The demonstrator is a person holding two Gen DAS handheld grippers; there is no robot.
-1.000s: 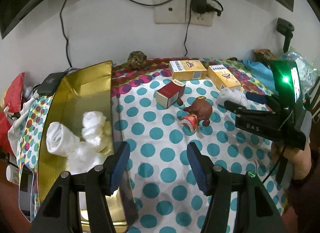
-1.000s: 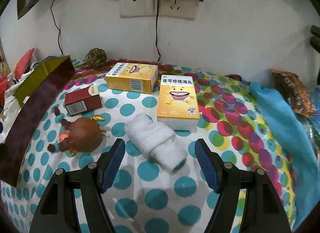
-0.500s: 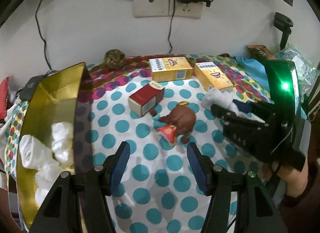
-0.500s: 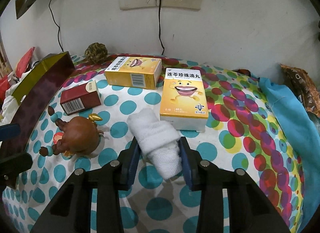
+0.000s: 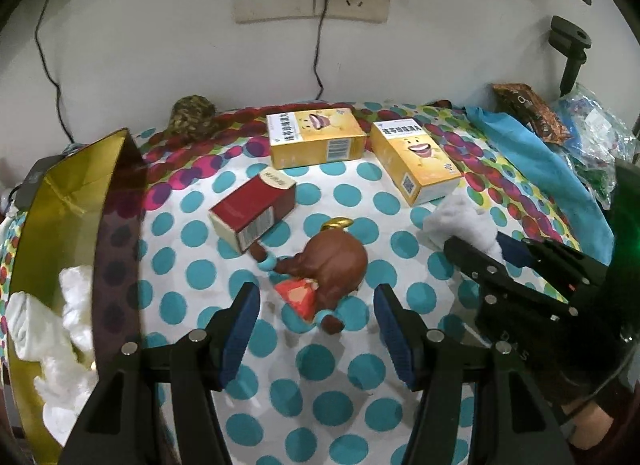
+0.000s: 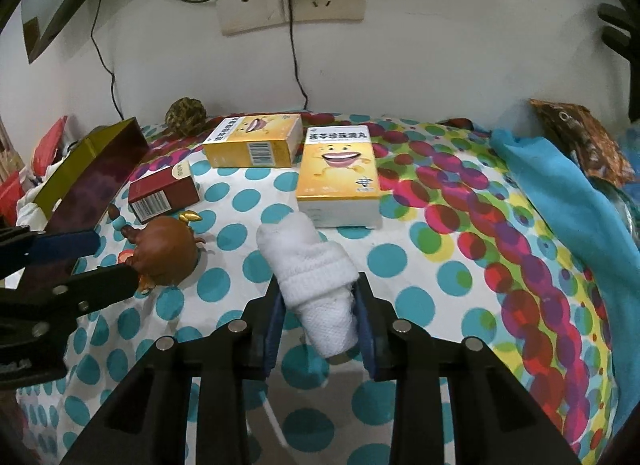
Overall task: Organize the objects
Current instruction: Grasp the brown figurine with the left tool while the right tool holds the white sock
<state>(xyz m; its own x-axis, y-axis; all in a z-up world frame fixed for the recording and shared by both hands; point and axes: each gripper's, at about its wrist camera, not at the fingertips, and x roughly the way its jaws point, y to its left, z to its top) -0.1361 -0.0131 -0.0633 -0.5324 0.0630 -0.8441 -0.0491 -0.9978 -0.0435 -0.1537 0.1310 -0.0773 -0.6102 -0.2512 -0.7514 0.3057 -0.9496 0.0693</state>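
Both hands have shifted: the right tool (image 6: 318, 319), which a second ago stood wide around the rolled white cloth (image 6: 310, 269), has just been closing and now pinches the roll's near end between its pads, while the left tool (image 5: 316, 329) has swung away from the gold box (image 5: 60, 201) toward the brown figurine (image 5: 328, 265). That left tool stands about half open with nothing held; the figurine lies on the spotted bench (image 5: 200, 273) just ahead of its fingertips, neither pad touching it.

I'd judge the step in hand to be picking up the cloth. Next it wants lifting clear of the yellow carton (image 6: 338, 169) behind it and carrying across to the gold box, past the left tool.

From the left wrist you can look down into the gold box and see white cloths (image 5: 48, 329) already lying there; the right wrist shows only its outer wall. Only the right wrist shows the pinch on the roll plainly
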